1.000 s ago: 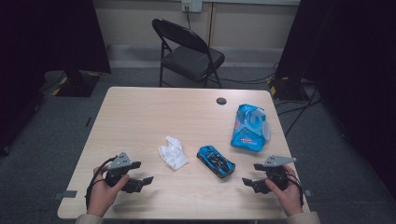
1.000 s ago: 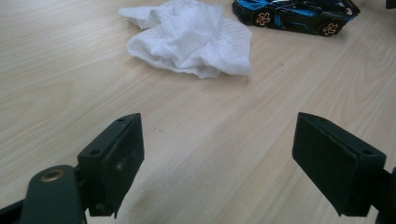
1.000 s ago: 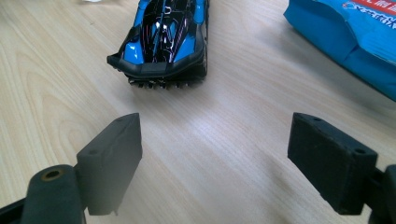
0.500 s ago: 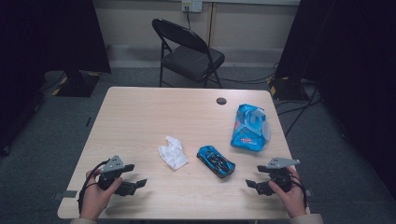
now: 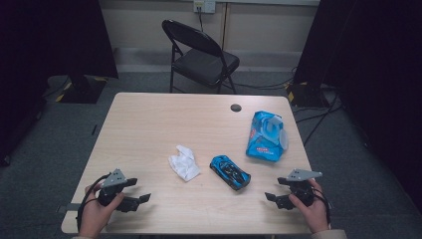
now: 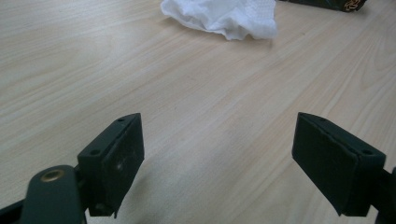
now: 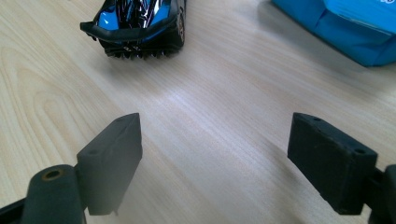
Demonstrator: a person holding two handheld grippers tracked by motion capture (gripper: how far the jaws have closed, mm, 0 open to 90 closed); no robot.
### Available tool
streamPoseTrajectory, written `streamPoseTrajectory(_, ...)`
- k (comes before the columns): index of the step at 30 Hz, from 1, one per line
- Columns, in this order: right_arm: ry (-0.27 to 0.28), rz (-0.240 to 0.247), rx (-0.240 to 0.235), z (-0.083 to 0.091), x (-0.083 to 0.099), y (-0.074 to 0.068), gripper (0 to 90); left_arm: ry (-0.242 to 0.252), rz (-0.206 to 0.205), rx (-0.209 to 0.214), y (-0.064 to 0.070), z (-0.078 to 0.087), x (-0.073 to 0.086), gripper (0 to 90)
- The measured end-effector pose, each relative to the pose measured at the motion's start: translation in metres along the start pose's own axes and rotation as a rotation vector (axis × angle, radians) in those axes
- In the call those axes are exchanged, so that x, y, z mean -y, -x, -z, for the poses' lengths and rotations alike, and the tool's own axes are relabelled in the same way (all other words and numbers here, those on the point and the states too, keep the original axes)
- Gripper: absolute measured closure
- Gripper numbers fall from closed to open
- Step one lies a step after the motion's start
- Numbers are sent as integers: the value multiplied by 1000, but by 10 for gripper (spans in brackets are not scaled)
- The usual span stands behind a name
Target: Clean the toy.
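1. The blue toy car (image 5: 230,172) lies on the tabletop (image 5: 149,124) right of centre, between the crumpled white tissue (image 5: 184,163) and the blue wipes pack (image 5: 266,135).
2. In the high view its long axis runs diagonally, from the upper left toward the lower right; one end points toward the right gripper (image 5: 276,195), the other toward the middle of the tabletop.
3. In the right gripper view the car (image 7: 137,25) shows one end with a ribbed black bumper facing the camera; whether that is the nose or the tail I cannot tell.
4. The right gripper (image 7: 229,163) is held low near the front right edge, its jaws spread wide and released, nothing between them but bare wood. The car sits ahead of them, apart.
5. The left gripper (image 5: 135,194) is held near the front left edge, jaws likewise wide apart and empty.
6. In the left gripper view the tissue (image 6: 224,16) lies well ahead of the left gripper (image 6: 217,170), untouched.
7. The wipes pack (image 7: 345,28) lies just beyond the car, apart from it.
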State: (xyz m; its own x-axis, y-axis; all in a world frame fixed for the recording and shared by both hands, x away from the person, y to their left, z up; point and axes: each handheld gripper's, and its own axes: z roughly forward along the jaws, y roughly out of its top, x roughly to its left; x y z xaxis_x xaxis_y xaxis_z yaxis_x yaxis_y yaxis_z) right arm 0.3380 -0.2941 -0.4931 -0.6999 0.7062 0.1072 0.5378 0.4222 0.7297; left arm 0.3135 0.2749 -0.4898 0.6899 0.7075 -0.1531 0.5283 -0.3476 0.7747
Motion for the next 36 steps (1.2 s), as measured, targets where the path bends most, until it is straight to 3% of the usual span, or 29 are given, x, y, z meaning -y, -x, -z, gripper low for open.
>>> streamPoseTrajectory(24,-31,17,32,-1,11,6,180,-16,11,-21,-7,12,14,165)
streamPoseTrajectory(36,-16,39,43,-3,13,5,179,-48,-10,-33,-9,14,20,164)
